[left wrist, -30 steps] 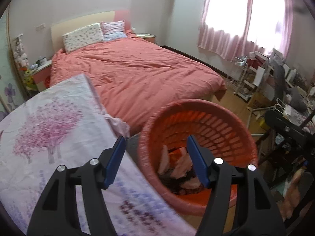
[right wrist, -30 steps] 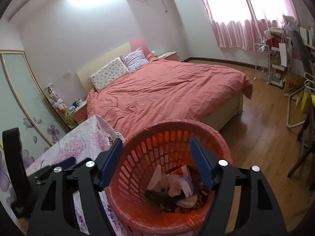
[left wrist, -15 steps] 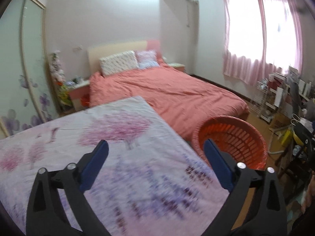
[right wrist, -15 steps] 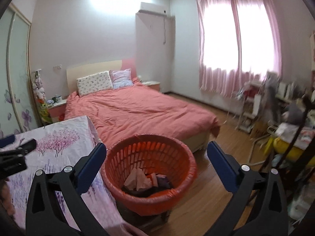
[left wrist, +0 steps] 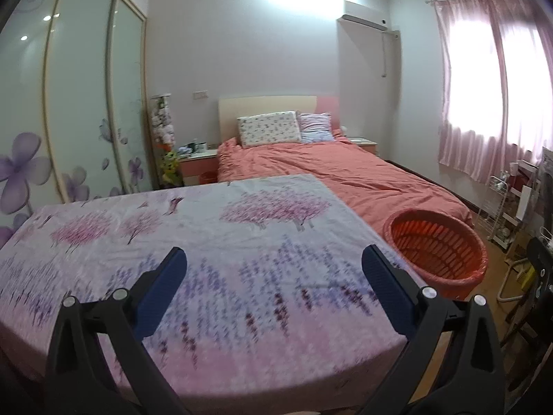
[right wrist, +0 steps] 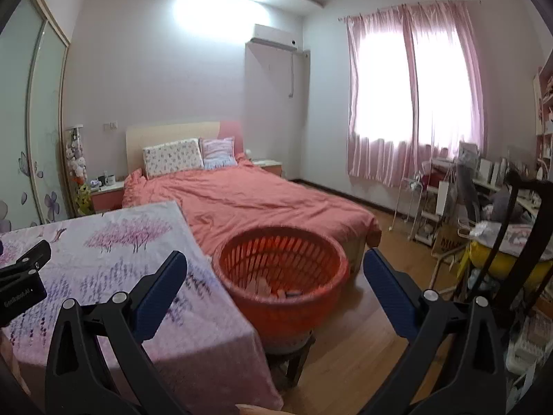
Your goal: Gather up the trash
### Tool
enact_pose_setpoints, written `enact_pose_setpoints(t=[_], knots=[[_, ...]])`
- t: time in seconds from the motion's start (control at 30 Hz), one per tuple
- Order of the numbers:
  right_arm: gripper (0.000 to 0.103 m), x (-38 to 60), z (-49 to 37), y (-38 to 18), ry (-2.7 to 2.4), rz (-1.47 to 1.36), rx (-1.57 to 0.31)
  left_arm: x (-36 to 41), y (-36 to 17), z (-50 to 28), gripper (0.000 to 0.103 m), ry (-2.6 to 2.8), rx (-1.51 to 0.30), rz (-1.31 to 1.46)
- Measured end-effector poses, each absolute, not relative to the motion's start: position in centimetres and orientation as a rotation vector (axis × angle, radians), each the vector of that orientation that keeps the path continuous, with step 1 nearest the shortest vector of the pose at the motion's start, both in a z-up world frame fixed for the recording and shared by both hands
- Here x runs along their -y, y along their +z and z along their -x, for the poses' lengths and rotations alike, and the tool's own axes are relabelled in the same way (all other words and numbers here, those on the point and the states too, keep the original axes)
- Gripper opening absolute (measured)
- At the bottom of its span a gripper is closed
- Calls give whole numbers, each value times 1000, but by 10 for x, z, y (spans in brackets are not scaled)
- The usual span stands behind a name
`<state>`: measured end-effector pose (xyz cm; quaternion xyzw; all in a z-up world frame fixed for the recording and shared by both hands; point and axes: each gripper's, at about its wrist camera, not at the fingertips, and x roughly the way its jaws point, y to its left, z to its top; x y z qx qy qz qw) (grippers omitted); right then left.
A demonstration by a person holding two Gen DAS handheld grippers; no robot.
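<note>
An orange slatted basket (right wrist: 283, 276) stands on a dark stool beside the table's right edge; crumpled trash (right wrist: 276, 288) lies in its bottom. It also shows in the left wrist view (left wrist: 437, 252), where its contents are hidden. My left gripper (left wrist: 274, 276) is open and empty, held above the table covered in a floral cloth (left wrist: 193, 238). My right gripper (right wrist: 274, 278) is open and empty, held back from the basket. The left gripper's body (right wrist: 22, 280) shows at the left edge of the right wrist view.
A bed with a coral quilt (right wrist: 249, 204) stands behind the table and basket. Sliding wardrobe doors (left wrist: 69, 110) are on the left. A cluttered desk and shelves (right wrist: 484, 200) and a wire rack (left wrist: 501, 207) stand at the right, by the wooden floor (right wrist: 390, 276).
Both grippers have pulled up and back from over the basket and opened wider. The left one has swung left over the table; the basket now sits farther away in both views.
</note>
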<state>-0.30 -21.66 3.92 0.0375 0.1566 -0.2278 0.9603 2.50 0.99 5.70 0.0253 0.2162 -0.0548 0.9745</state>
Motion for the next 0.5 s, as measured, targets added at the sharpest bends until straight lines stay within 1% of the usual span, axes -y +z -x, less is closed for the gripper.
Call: enact_pose_setpoints(t=[0.3,0.5], knots=[[101,207,3,26,-449,-89,-408,-27,36,-17,99,-78,-508,-7],[101,203,9,20,-476,-101,-422,-26,24,-13,99,-74,-526,-13]])
